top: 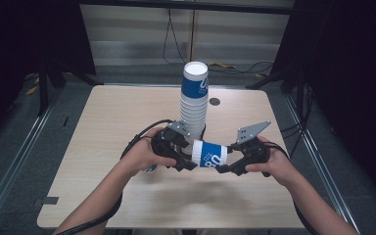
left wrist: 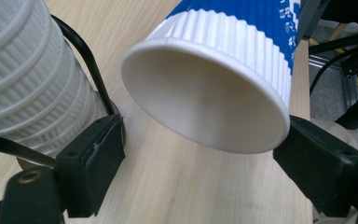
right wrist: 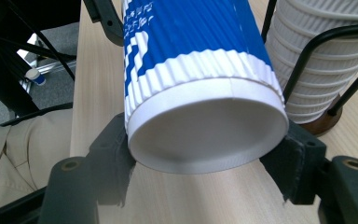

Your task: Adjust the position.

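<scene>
A blue-and-white ribbed paper cup (top: 210,153) lies level in the air between my two grippers, above the wooden table (top: 103,122). My right gripper (top: 223,168) is shut on its base end; in the right gripper view both pads press the cup (right wrist: 191,46) at its bottom rim, the right gripper (right wrist: 205,154) straddling it. My left gripper (top: 188,164) faces the cup's open mouth (left wrist: 205,93). The left gripper (left wrist: 200,140) stands open: one pad is clear of the rim, the other sits right beside it.
A tall stack of the same cups (top: 194,105) stands upright in a black wire holder just behind the grippers, close to the left gripper (left wrist: 23,79) and seen past the held cup (right wrist: 317,60). Cables trail from both grippers. Dark frames flank the table.
</scene>
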Available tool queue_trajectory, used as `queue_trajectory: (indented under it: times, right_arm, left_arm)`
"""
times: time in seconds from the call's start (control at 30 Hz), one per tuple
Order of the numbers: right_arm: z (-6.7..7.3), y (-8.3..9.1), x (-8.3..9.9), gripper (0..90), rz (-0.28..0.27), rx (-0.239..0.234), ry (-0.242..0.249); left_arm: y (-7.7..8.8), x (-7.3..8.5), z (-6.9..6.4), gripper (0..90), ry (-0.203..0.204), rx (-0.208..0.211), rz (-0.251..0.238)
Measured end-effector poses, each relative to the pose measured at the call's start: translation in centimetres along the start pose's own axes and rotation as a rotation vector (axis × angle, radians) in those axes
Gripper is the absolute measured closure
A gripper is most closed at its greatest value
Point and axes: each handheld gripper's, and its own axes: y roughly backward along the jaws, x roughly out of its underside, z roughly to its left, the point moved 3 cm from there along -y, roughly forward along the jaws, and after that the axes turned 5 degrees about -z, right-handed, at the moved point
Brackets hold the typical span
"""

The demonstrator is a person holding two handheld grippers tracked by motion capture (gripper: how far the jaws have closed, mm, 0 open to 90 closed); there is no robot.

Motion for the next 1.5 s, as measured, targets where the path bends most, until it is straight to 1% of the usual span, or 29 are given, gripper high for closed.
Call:
queue_trajectory:
  times: [0.1, 0.2, 0.27, 0.3, 0.33, 0.43, 0.47, 0.5, 0.6, 0.63, 0.87, 0.93, 0.97, 1.1, 1.2, 1.23, 1.33, 1.43, 1.5]
  right_arm:
    - [0.0, 0.0, -0.1, 31.2, 0.0, 0.004, 0.001]
    - [0.0, 0.1, -0.2, 31.3, -0.004, 0.005, 0.001]
    - [0.0, 0.1, -0.2, 31.3, 0.001, 0.007, 0.0]
    - [0.0, 0.1, -0.2, 31.3, 0.001, 0.007, 0.0]
    - [0.0, 0.1, -0.3, 31.3, 0.002, 0.004, 0.003]
    - [0.0, 0.1, -0.3, 31.3, -0.001, 0.005, 0.001]
    - [0.0, 0.1, -0.3, 31.3, -0.003, 0.004, 0.002]
    - [0.0, 0.2, -0.4, 31.3, -0.008, 0.003, 0.0]
    - [0.0, 0.2, -0.4, 31.3, -0.013, 0.001, -0.002]
    - [0.0, 0.2, -0.5, 31.3, -0.016, 0.002, -0.003]
    - [-0.1, 0.2, -0.6, 31.3, -0.024, 0.0, -0.004]
    - [-0.1, 0.2, -0.6, 31.3, -0.023, -0.001, -0.002]
    - [-0.1, 0.2, -0.6, 31.3, -0.022, 0.0, -0.002]
    - [-0.1, 0.3, -0.6, 31.3, -0.024, -0.001, -0.002]
    - [-0.1, 0.3, -0.5, 31.3, -0.024, -0.001, -0.002]
    - [-0.1, 0.3, -0.5, 31.3, -0.025, -0.001, -0.001]
    - [-0.2, 0.3, -0.5, 31.4, -0.034, -0.004, 0.0]
    - [0.0, 0.2, -0.5, 31.4, -0.037, -0.01, 0.01]
    - [0.1, 0.2, -0.7, 31.4, -0.033, -0.01, 0.019]
  left_arm:
    - [-0.2, 0.0, 0.1, 16.0, 0.0, 0.003, -0.021]
    - [-0.2, -0.1, 0.1, 16.0, 0.003, 0.006, -0.021]
    - [-0.4, -0.3, 0.0, 15.5, 0.009, 0.007, -0.039]
    - [-0.4, -0.3, 0.0, 15.7, 0.009, 0.007, -0.039]
    - [-0.4, -0.4, 0.1, 15.6, 0.0, 0.01, -0.039]
    - [-0.4, -0.5, 0.0, 15.5, 0.002, 0.012, -0.049]
    - [-0.3, -0.6, 0.0, 15.5, -0.005, 0.014, -0.048]
    - [-0.4, -0.7, -0.1, 15.5, -0.006, 0.013, -0.057]
    - [-0.3, -0.8, 0.0, 15.4, -0.009, 0.009, -0.059]
    - [-0.3, -0.9, -0.1, 15.4, -0.007, 0.012, -0.071]
    - [-0.2, -1.0, 0.0, 15.2, -0.02, 0.009, -0.064]
    - [-0.2, -1.1, 0.0, 15.2, -0.018, 0.009, -0.061]
    - [-0.2, -1.2, 0.0, 15.2, -0.026, 0.007, -0.055]
    - [-0.2, -1.2, 0.0, 15.0, -0.024, 0.008, -0.059]
    - [-0.3, -1.3, 0.0, 14.8, -0.033, 0.007, -0.057]
    - [-0.2, -1.3, 0.0, 14.7, -0.03, 0.006, -0.056]
    - [-0.2, -1.3, 0.1, 14.5, -0.03, 0.006, -0.058]
    - [-0.3, -1.3, 0.1, 8.4, -0.026, 0.001, -0.046]
    - [-0.3, -1.3, 0.0, 7.3, -0.029, 0.005, -0.047]
